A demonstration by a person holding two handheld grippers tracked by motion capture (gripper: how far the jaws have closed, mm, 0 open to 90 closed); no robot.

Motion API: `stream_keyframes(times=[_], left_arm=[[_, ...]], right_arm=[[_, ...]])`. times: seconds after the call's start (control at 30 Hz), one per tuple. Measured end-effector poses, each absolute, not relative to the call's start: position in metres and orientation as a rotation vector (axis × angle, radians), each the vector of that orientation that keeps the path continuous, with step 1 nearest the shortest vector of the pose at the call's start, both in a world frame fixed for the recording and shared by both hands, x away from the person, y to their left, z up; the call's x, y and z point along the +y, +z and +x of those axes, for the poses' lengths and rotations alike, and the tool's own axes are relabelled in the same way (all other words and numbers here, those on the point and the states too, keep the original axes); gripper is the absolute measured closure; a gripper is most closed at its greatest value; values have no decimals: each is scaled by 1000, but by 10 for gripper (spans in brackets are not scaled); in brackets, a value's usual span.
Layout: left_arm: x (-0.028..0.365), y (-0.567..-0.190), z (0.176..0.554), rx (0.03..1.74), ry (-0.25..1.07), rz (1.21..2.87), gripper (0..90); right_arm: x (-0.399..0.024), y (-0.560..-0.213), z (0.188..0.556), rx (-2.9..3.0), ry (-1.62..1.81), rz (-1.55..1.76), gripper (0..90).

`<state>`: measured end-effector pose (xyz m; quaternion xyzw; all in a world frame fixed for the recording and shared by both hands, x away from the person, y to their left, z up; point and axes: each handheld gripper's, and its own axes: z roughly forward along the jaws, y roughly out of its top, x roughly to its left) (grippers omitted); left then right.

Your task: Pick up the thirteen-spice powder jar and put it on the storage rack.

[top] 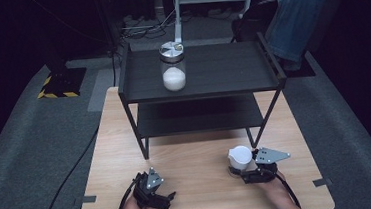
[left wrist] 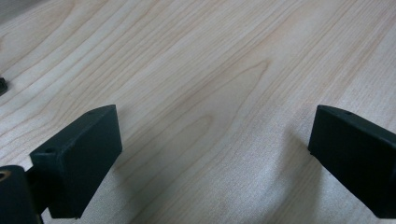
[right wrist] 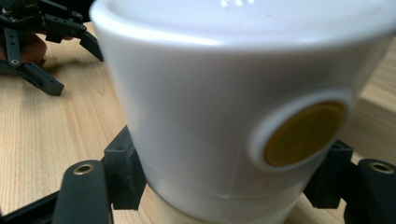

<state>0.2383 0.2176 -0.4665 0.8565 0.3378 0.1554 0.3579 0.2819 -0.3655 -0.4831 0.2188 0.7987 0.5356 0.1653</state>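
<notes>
Pale wood grain runs under your left gripper, which rests at about seven o'clock on the counter with its jaws spread wide and nothing between them. Behind it, at twelve o'clock, a dark shelf carries a glass jar part-filled with something white.

Moving right, the white cup sits at about five o'clock on the counter, and your right gripper is clenched low on its wall, one black pad at either flank near the base. The cup looks like smooth moulded plastic: light, fairly stiff, glossy enough to slide in the pads. A round yellow disc sits on its side; keep the pads clear of it. Its small spout suggests pouring, so hold it level. Whether anything is inside I cannot tell, so treat it as possibly filled. Squeeze gently; thin walls may flex.
</notes>
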Motion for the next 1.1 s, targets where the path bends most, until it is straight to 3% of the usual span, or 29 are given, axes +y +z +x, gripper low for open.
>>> stream_keyframes(times=[0.6,1.1], left_arm=[[218,-467,238,873,402,2209,27],[217,-466,239,877,403,2208,27]], right_arm=[[-368,-473,283,2284,1529,626,302],[-374,-437,282,2245,1534,672,303]])
